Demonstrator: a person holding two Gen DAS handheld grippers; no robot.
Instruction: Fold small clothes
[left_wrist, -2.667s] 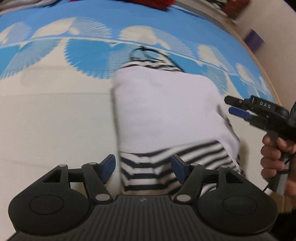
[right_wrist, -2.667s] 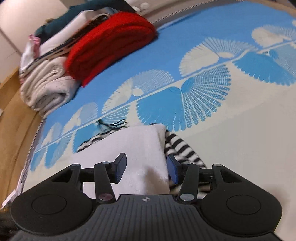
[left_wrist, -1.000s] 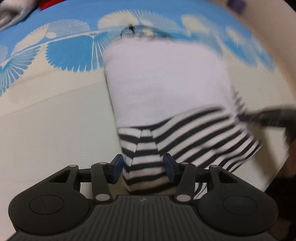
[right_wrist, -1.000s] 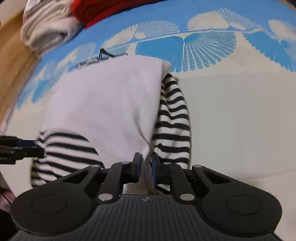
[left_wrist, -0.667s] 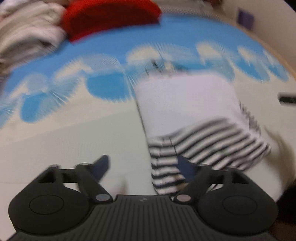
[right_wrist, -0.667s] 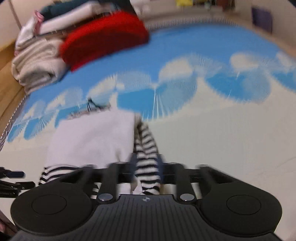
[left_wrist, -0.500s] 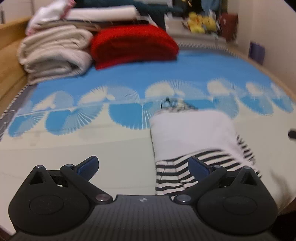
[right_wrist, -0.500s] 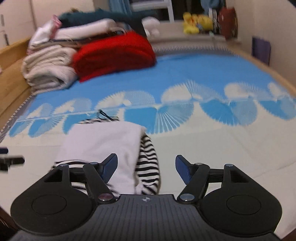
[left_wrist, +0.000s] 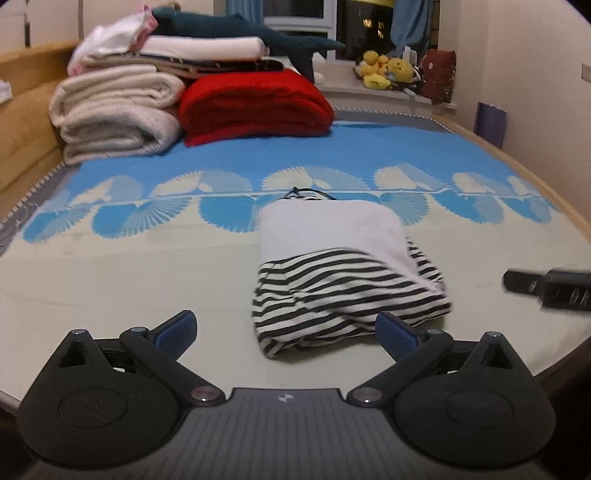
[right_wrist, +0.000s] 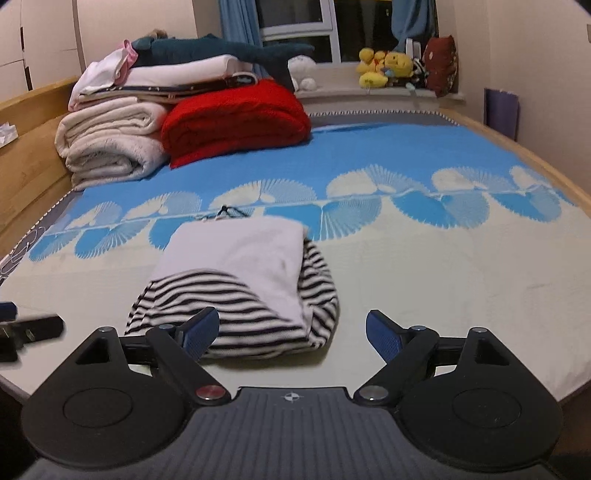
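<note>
At the far left of the bed (left_wrist: 110, 266) we see stacked cream blankets (left_wrist: 114, 114) with a red blanket (left_wrist: 255, 103) beside them. Our left claw (left_wrist: 284, 328) stands wide with nothing between its pads. The folded garment (left_wrist: 340, 266), white on top with black and white stripes at the near end, lies on the bed's pale part, clear of both claws. Our right claw (right_wrist: 291, 332) has just been opening and stands wide, holding nothing. Plush toys (right_wrist: 384, 70) sit on the windowsill at the far right.

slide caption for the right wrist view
Open right gripper above a folded striped garment on the blue-patterned bed.
</note>
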